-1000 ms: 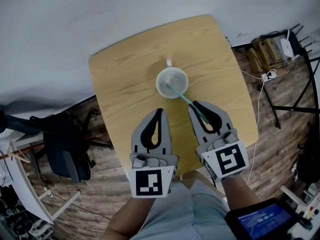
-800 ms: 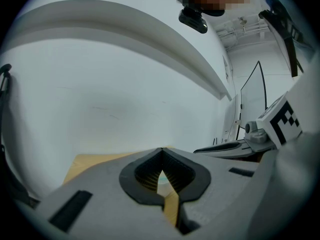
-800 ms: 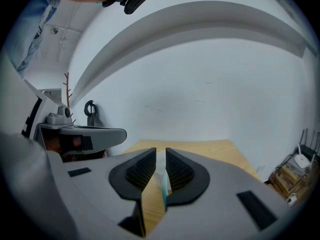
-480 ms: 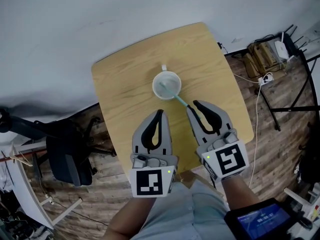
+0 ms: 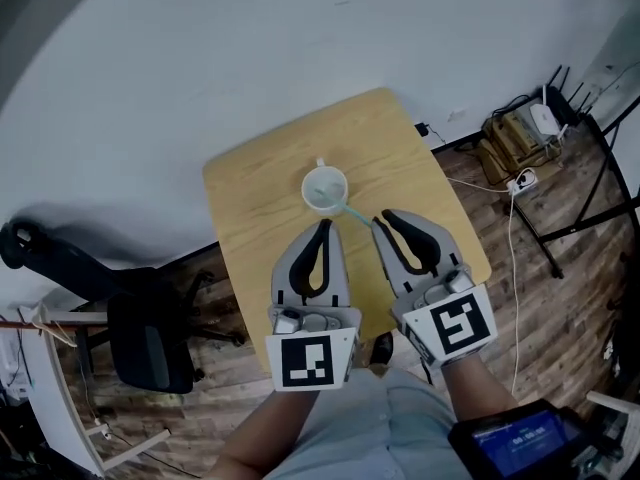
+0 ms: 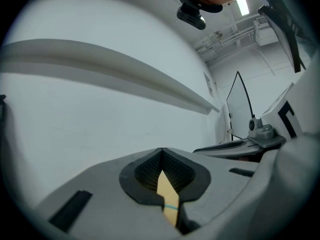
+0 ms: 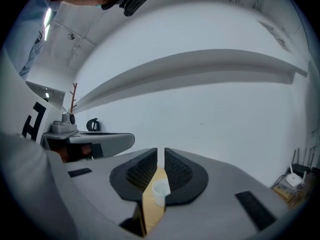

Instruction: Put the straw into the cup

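The thin teal straw [image 5: 356, 213] leans in the translucent white cup [image 5: 325, 188] mid-table [image 5: 250, 193], pointing near-right. The right gripper [image 5: 384, 216] fingers are a slit apart and empty; the left gripper [image 5: 321, 224] is clenched. Brushing the straw's top could topple the cup.

A light wooden surface [image 5: 260, 183] with rounded corners stands on the plank floor [image 5: 520, 268]. A pale, translucent cup [image 5: 325, 189] stands directly on it, upright. The surface's far edge, along the white wall [image 5: 250, 48], lies nearer the cup than its near edge. A teal straw [image 5: 355, 213] leans out of the cup.
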Available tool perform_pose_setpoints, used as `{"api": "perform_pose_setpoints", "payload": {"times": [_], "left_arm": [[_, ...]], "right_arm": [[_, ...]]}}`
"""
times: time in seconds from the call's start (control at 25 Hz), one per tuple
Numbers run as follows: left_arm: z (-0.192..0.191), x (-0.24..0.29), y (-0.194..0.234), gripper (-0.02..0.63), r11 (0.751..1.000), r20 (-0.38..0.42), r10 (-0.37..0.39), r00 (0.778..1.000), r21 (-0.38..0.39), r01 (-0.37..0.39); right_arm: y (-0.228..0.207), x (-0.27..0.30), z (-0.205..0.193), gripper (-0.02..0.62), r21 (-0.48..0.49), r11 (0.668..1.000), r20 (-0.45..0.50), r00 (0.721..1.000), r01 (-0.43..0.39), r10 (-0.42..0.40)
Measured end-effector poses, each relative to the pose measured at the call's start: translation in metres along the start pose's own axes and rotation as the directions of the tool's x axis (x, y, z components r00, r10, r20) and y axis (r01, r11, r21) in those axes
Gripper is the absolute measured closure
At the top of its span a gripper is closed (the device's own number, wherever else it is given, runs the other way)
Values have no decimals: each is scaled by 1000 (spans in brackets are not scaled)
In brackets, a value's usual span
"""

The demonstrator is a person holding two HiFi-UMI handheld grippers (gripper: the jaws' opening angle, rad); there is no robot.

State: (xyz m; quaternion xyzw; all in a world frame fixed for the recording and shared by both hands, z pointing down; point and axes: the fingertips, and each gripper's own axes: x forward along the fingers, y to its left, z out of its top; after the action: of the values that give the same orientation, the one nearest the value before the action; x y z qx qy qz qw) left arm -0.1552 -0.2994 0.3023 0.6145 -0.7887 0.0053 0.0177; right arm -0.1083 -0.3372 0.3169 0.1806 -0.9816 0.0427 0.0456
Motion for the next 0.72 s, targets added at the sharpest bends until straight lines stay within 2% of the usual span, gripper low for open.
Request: {"api": "perform_pose_setpoints", "payload": {"times": [0.24, 0.4, 0.52, 0.72], "left_arm": [[50, -20, -20, 609, 998, 122, -11, 992, 56, 4], [67, -31, -34, 609, 997, 153, -25, 988, 72, 14], [74, -36, -40, 609, 996, 171, -31, 985, 91, 16], [79, -40, -42, 609, 996, 182, -28, 983, 88, 12]], "right_arm": [[12, -29, 52, 589, -75, 997, 122, 992, 16, -6], [15, -44, 72, 594, -98, 995, 160, 987, 29, -13], [15, -50, 77, 594, -128, 991, 168, 986, 34, -12], [19, -54, 81, 595, -127, 992, 181, 983, 30, -6]]}}
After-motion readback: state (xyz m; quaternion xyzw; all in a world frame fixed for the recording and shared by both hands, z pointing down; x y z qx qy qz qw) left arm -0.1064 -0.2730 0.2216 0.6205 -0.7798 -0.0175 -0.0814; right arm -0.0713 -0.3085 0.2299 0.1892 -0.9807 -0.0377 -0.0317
